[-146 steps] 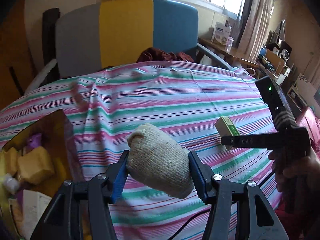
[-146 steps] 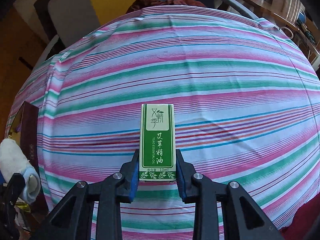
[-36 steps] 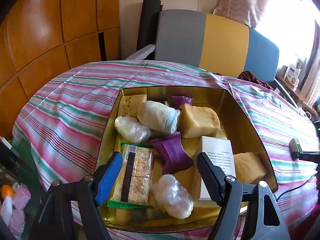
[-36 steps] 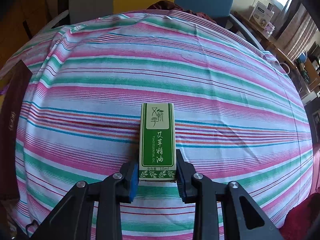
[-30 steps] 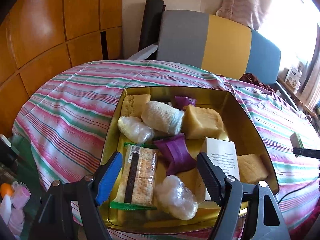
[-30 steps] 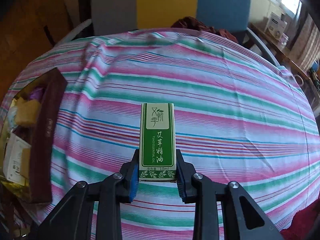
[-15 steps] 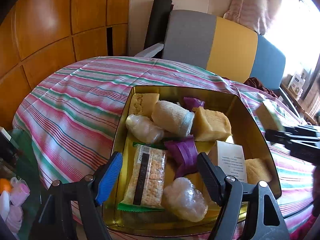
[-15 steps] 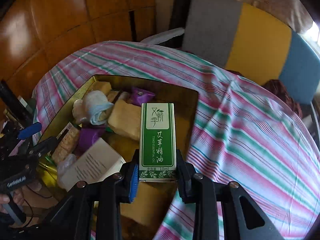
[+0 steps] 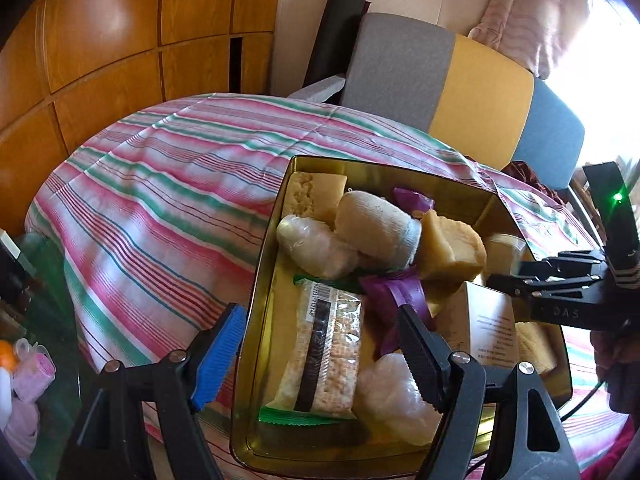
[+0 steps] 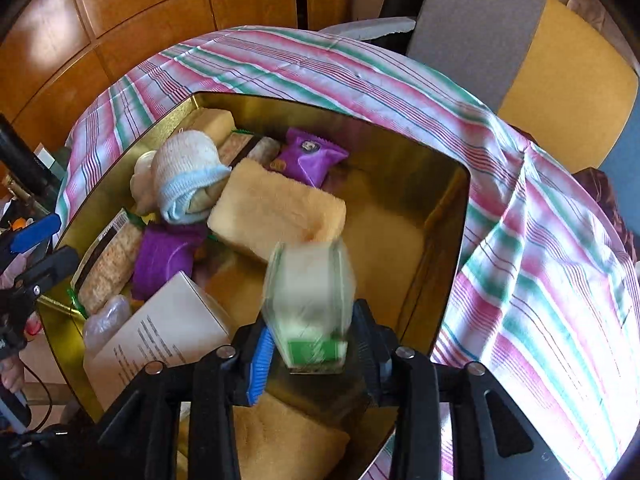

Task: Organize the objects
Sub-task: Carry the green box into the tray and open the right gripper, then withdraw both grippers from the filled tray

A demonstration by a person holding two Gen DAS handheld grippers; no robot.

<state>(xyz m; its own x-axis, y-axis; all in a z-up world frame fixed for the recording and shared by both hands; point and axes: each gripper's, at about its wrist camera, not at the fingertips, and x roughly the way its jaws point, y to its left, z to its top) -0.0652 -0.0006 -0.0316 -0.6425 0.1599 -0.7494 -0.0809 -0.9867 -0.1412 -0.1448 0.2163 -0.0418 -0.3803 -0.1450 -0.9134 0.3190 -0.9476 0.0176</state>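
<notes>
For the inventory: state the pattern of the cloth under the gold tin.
Pink, green and white stripes on the cloth; right wrist view.

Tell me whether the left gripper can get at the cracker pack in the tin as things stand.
Probably yes. The left gripper is open and empty, hovering right over the cracker pack, which lies on top near the tin's near wall with nothing over it. That wall and a plastic-wrapped lump beside it may crowd the fingers.

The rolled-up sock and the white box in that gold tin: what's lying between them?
In the right wrist view, a purple packet lies between the rolled sock and the white box, with a corner of the yellow sponge beside it.
</notes>
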